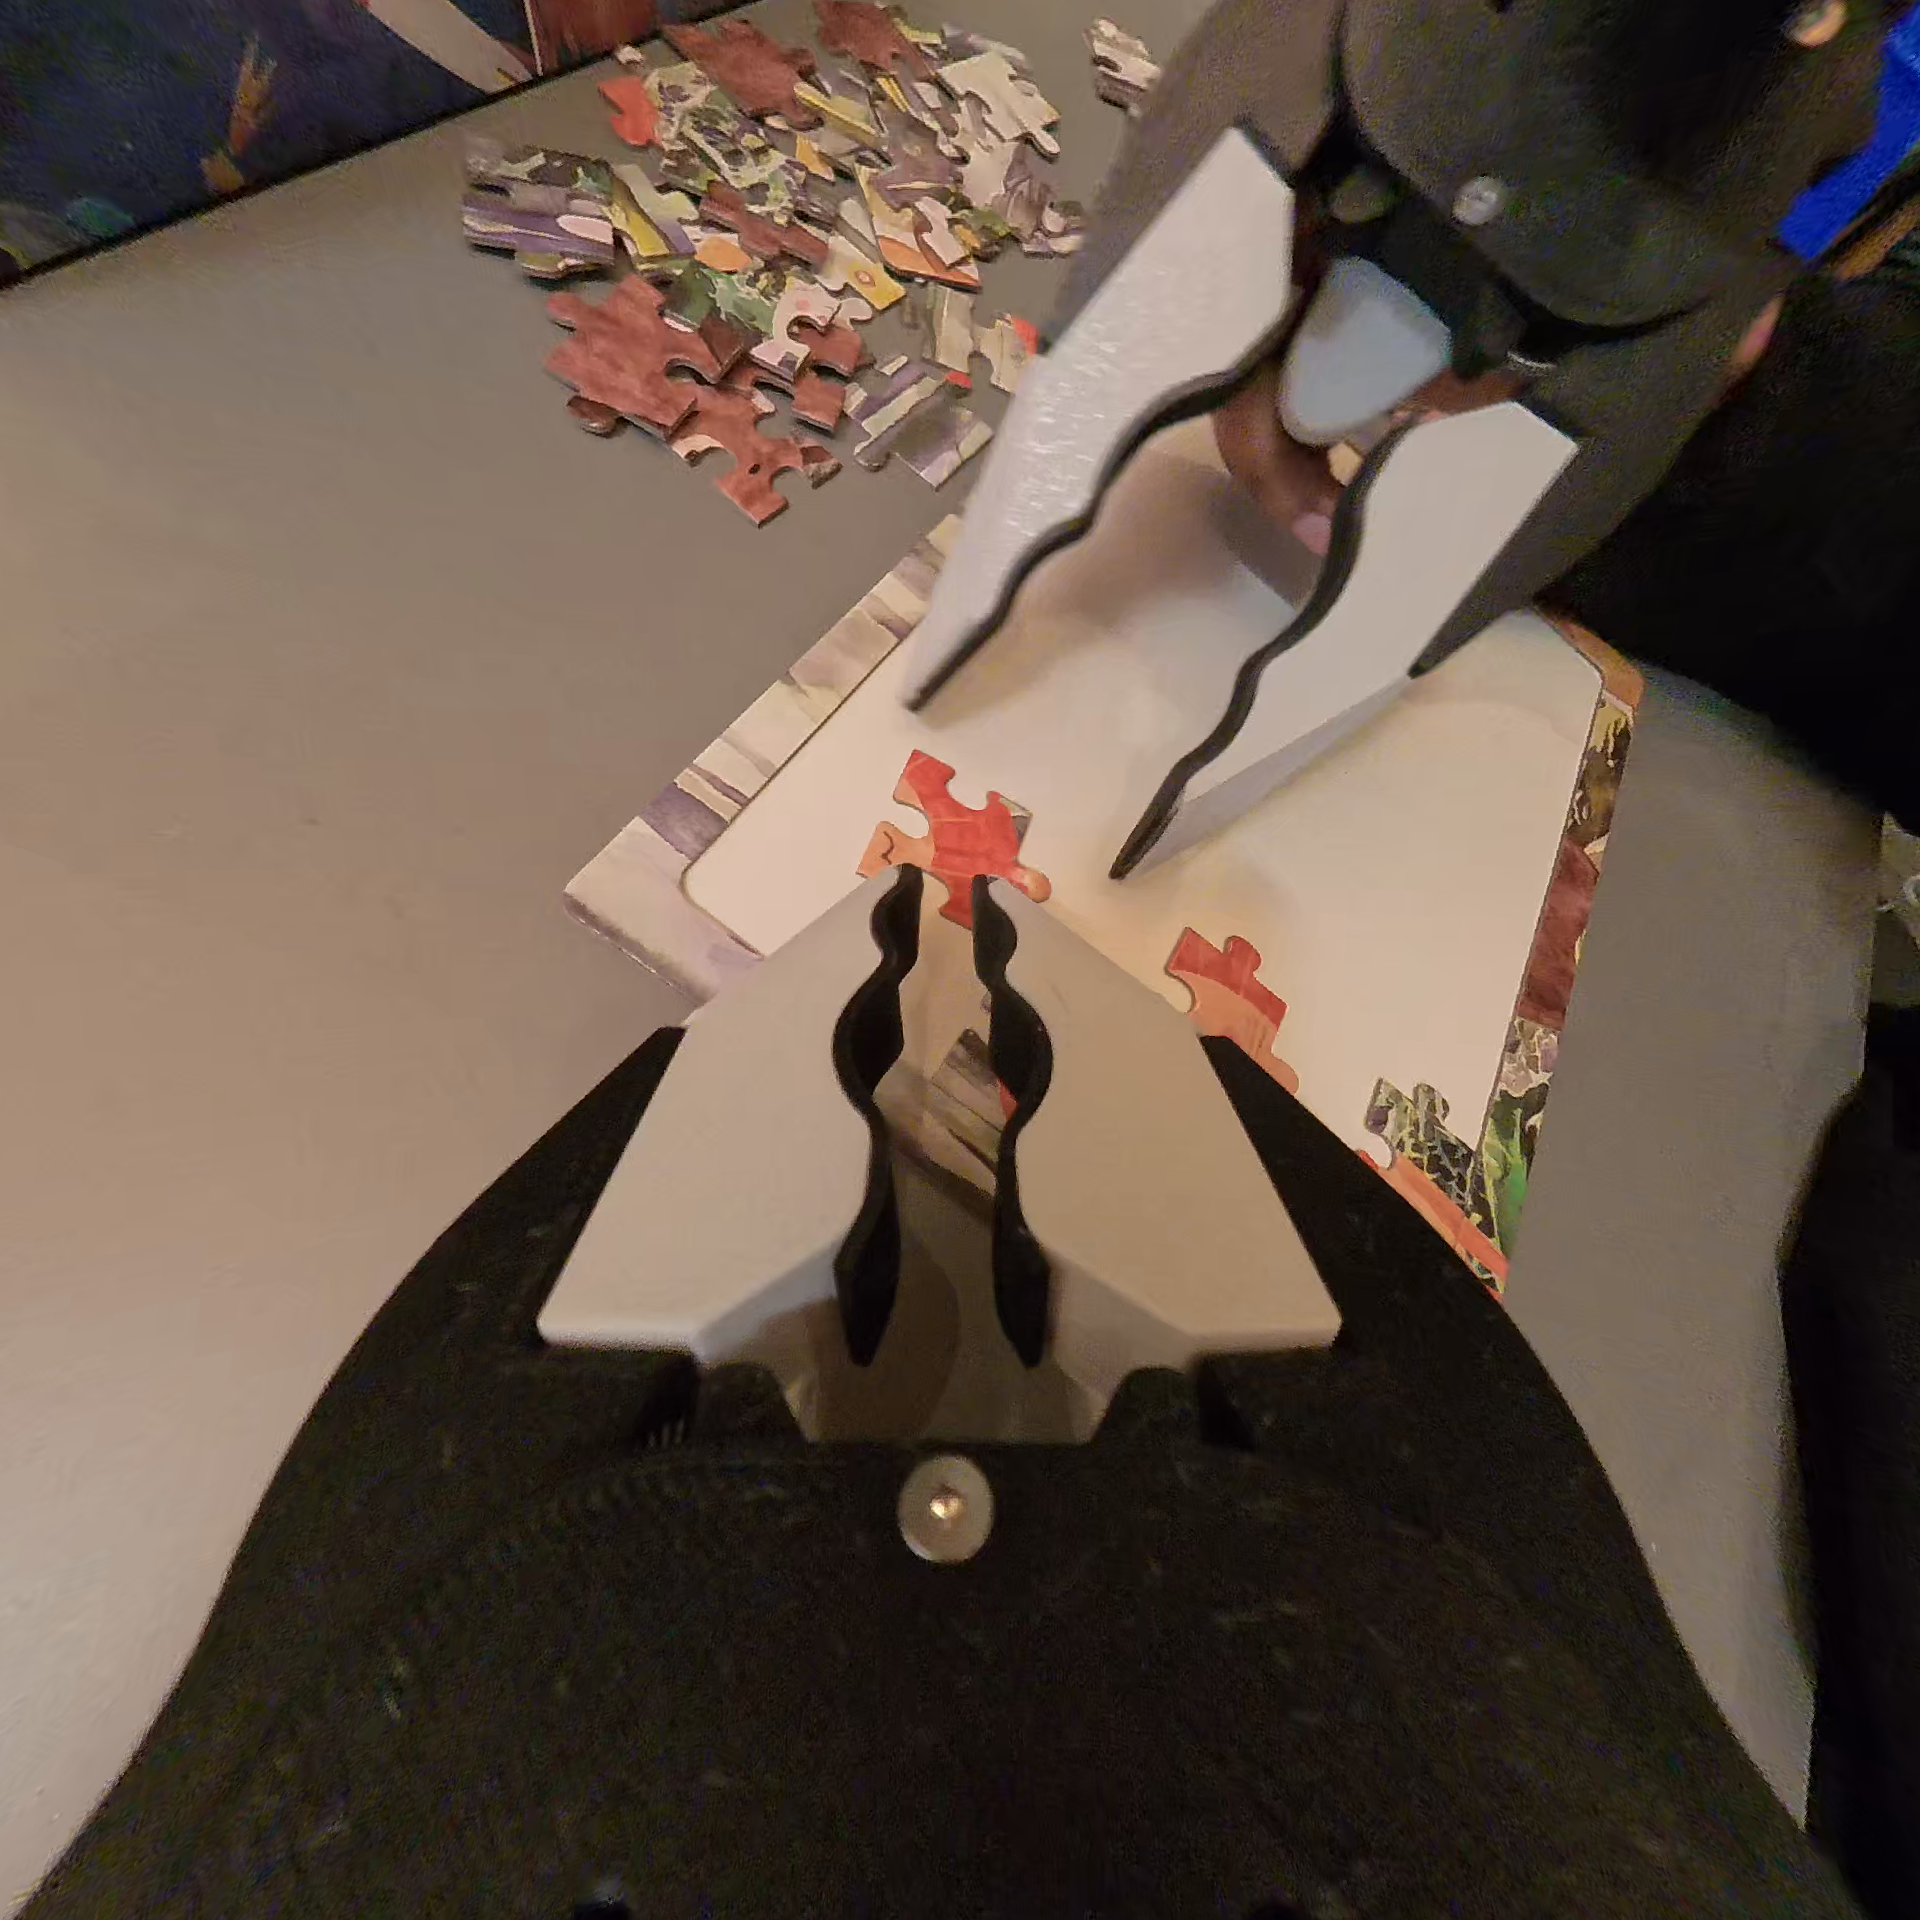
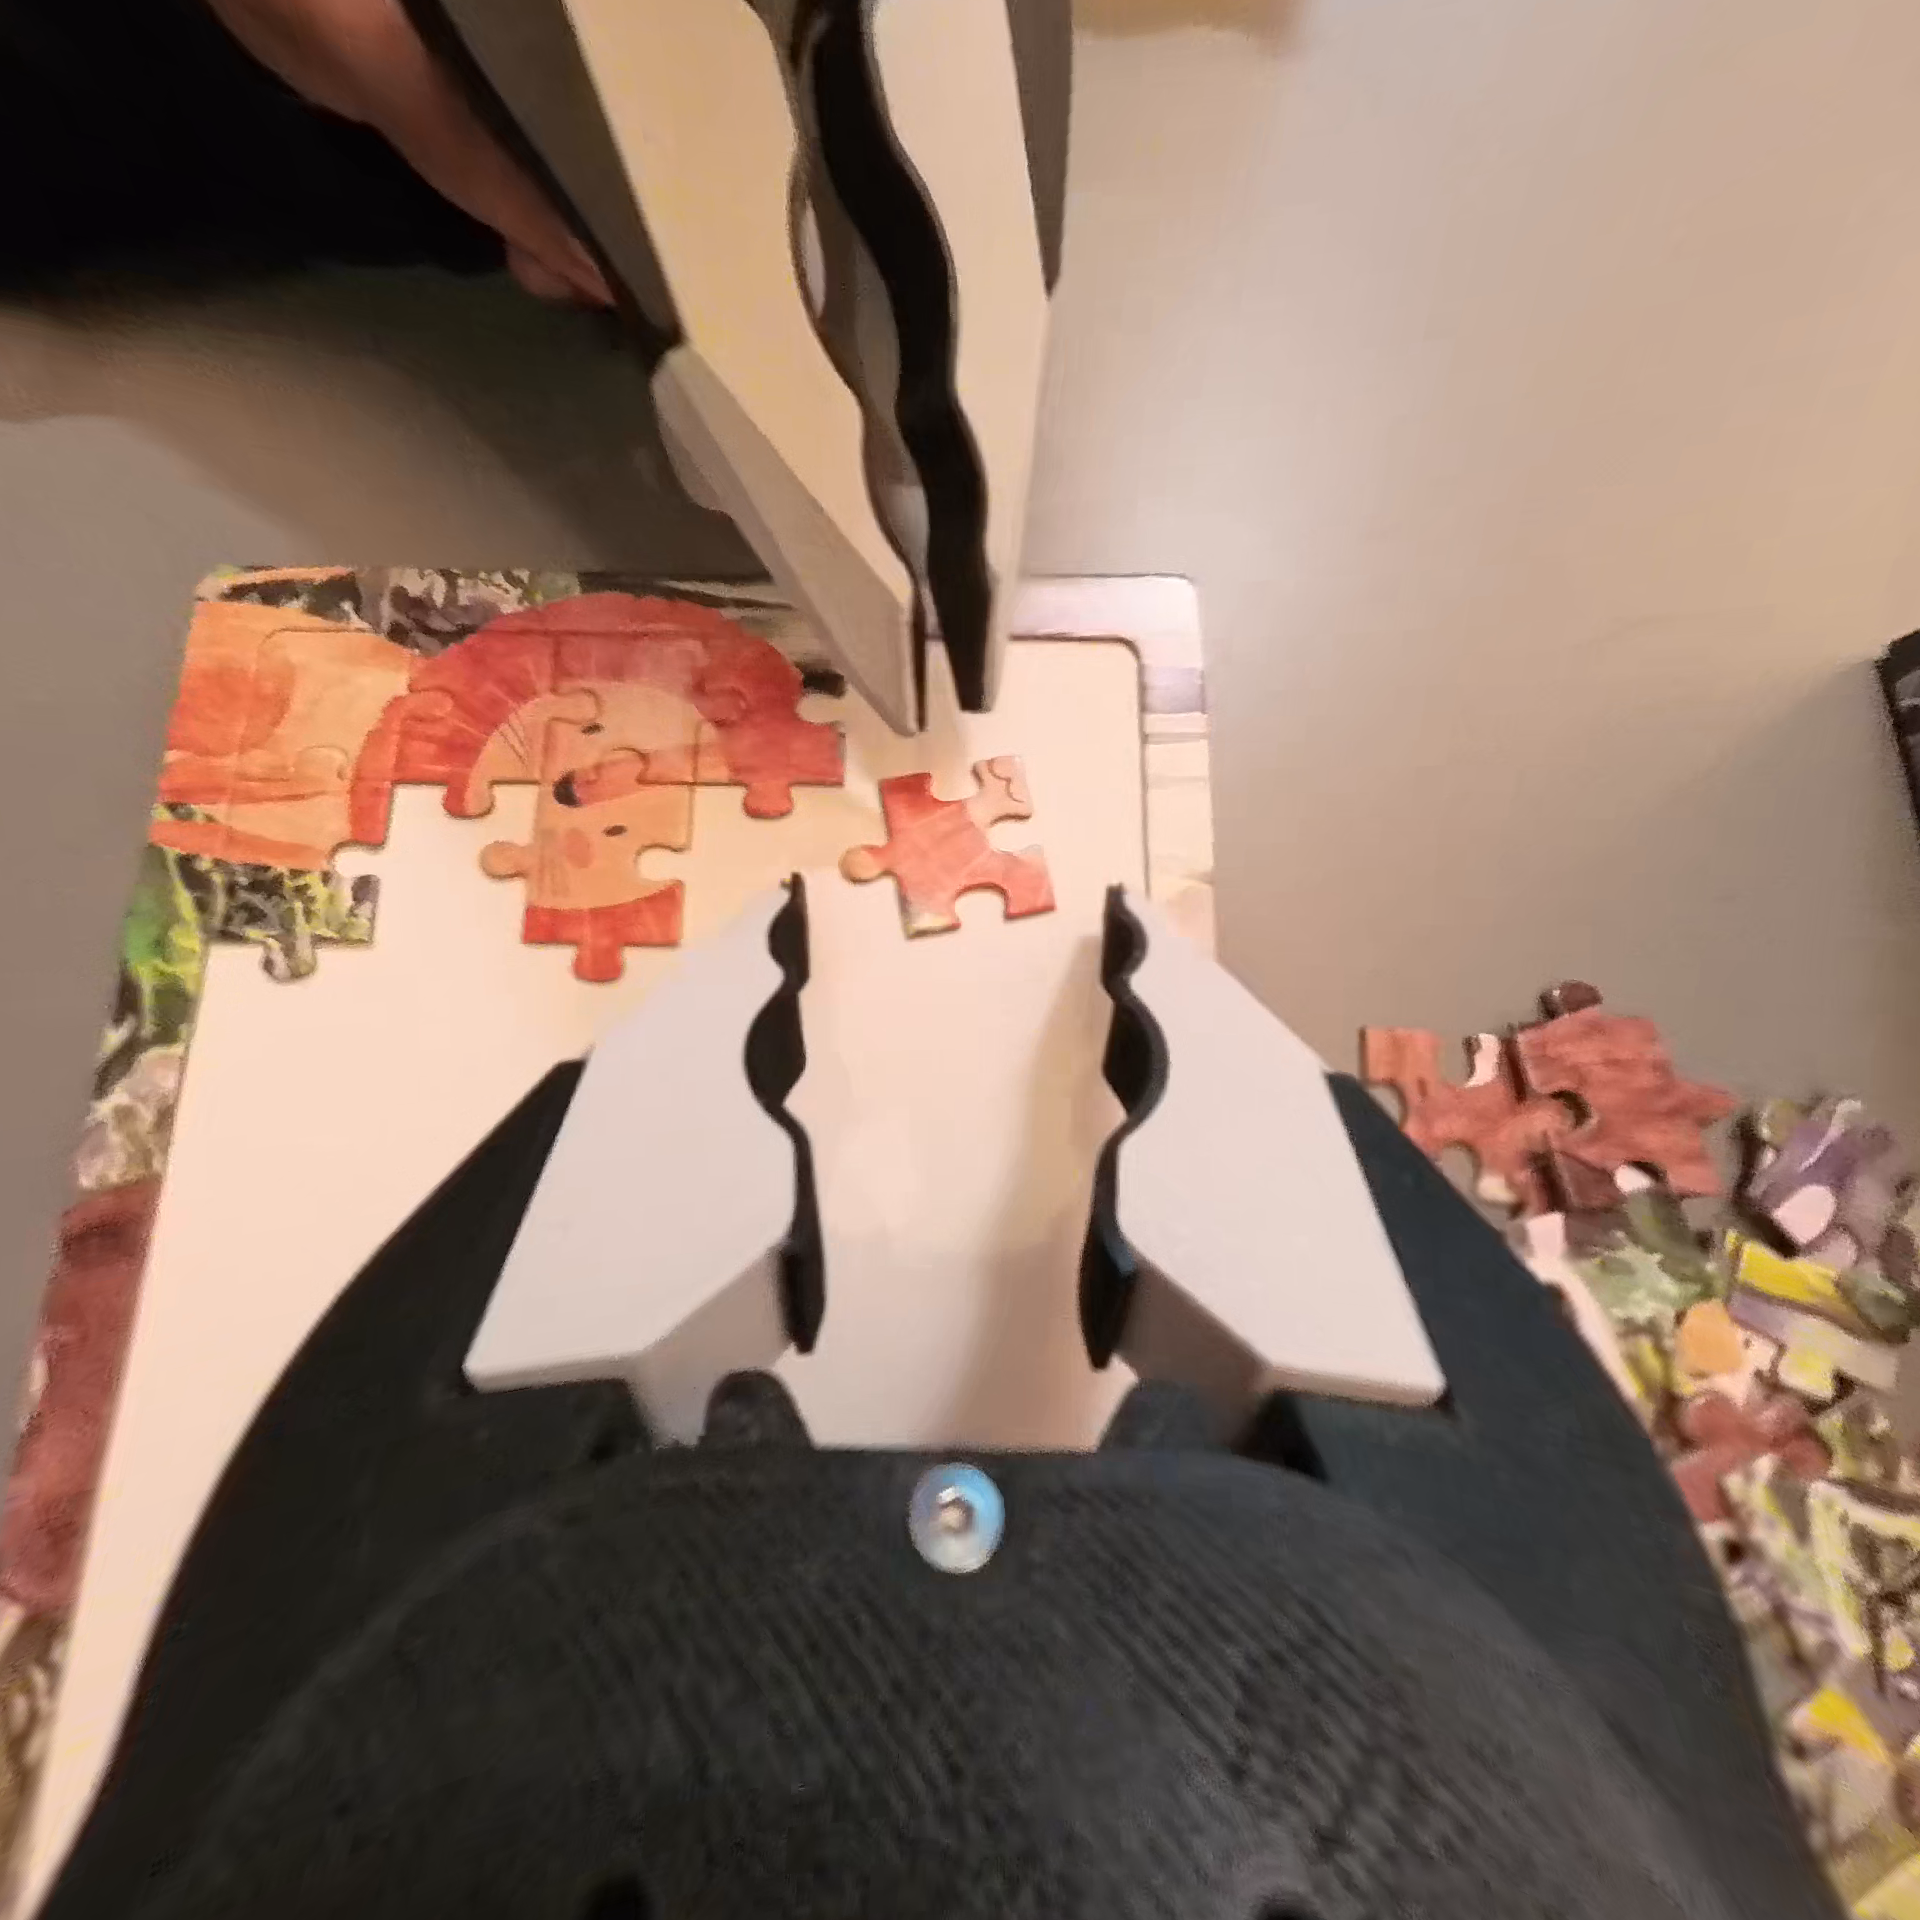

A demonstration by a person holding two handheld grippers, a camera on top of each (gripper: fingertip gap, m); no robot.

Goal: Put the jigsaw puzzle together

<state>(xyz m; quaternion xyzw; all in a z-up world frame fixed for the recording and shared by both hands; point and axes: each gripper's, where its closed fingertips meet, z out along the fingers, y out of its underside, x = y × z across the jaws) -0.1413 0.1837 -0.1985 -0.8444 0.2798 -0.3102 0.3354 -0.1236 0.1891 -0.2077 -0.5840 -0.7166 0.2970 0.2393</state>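
A loose red puzzle piece (image 1: 961, 831) (image 2: 956, 852) lies flat on the white board of the puzzle tray (image 1: 1351, 831) (image 2: 312, 1091). My right gripper (image 2: 956, 899) is open, its fingertips on either side of the piece's near edge and not pressing it; it also shows in the left wrist view (image 1: 1023, 784). My left gripper (image 1: 945, 881) is closed to a narrow slit with nothing between the tips. In the right wrist view it (image 2: 945, 707) hovers just beyond the piece, clear of it. A joined red and orange section (image 2: 582, 727) (image 1: 1236, 987) fills the tray's far left corner.
A heap of loose pieces (image 1: 790, 239) (image 2: 1714, 1299) lies on the grey table (image 1: 260, 623) beside the tray. A person's hand (image 1: 1278, 478) holds the right gripper. A dark patterned object (image 1: 208, 104) borders the table's far edge. A dark object (image 2: 1901, 717) is at the right edge. Both grippers' tips are close together, under 4 cm apart. The right tips stand about 15 cm off the dark patterned object (image 1: 208, 104).
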